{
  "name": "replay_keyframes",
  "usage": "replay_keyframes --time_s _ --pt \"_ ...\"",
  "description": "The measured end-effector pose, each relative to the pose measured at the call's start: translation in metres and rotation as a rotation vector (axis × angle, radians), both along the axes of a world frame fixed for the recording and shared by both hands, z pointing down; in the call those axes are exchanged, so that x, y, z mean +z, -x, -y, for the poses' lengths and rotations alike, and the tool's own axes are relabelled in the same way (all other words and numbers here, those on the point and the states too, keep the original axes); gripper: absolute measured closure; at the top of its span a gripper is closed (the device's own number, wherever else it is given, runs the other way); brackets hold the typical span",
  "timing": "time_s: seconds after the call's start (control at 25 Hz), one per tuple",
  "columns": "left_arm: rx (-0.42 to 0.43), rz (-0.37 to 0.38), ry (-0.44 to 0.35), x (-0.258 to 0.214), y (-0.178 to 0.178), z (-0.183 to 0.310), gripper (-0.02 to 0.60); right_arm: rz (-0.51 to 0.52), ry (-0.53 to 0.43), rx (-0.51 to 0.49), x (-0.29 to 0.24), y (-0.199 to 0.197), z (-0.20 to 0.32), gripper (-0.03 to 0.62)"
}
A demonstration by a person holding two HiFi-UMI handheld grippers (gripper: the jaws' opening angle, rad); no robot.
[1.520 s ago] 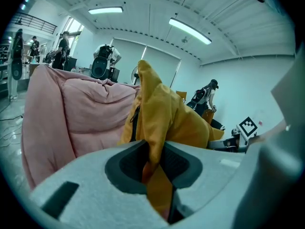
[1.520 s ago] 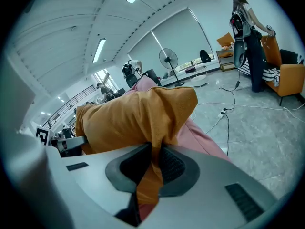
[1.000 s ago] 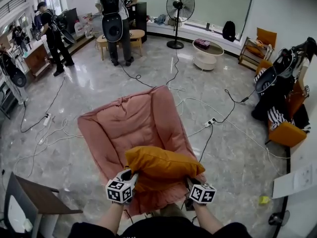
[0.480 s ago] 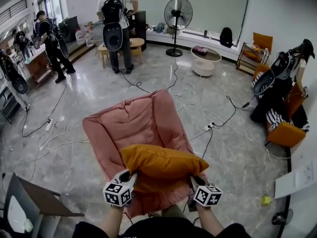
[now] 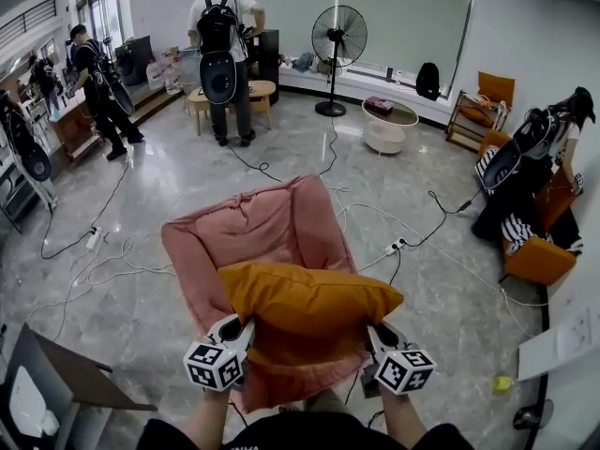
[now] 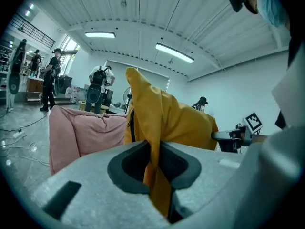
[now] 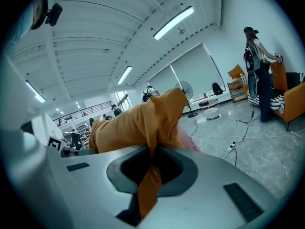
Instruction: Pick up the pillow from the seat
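The left gripper (image 5: 234, 331) is clenched on the orange pillow (image 5: 309, 298) at its left end, and the right gripper (image 5: 377, 337) on its right end (fabric pinched between both pairs of jaws). The pillow is held up over the pink seat (image 5: 248, 228).

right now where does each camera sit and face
Head view: on the person's head, facing steeply down at the pink chair; forearms, left gripper, right gripper show.
Left gripper view: on the left gripper, facing along its jaws, shut on the pillow.
Right gripper view: on the right gripper, likewise, jaws shut on the pillow.
All three share the pillow.
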State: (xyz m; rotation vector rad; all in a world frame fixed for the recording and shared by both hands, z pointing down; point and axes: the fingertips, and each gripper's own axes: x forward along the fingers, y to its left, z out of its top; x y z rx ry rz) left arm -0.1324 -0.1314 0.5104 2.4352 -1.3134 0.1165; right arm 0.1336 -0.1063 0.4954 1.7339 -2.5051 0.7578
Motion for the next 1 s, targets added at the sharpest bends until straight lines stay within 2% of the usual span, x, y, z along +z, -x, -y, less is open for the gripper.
replay_keyframes --time_s 0.44,0.8,1.0 --pt "0.006 -0.039 -0.132 -0.073 0.010 -0.006 0.528 -0.038 -0.163 -0.025 -0.085 0.007 -0.001 0.559" --pt "0.008 -0.043 -0.237 -0.123 0.012 -0.010 0.528 -0.066 -0.283 -0.044 -0.132 0.010 -0.007 0.559" --pt "0.019 -0.044 -0.264 -0.137 0.010 -0.009 0.528 -0.075 -0.311 -0.032 -0.147 0.007 -0.006 0.559"
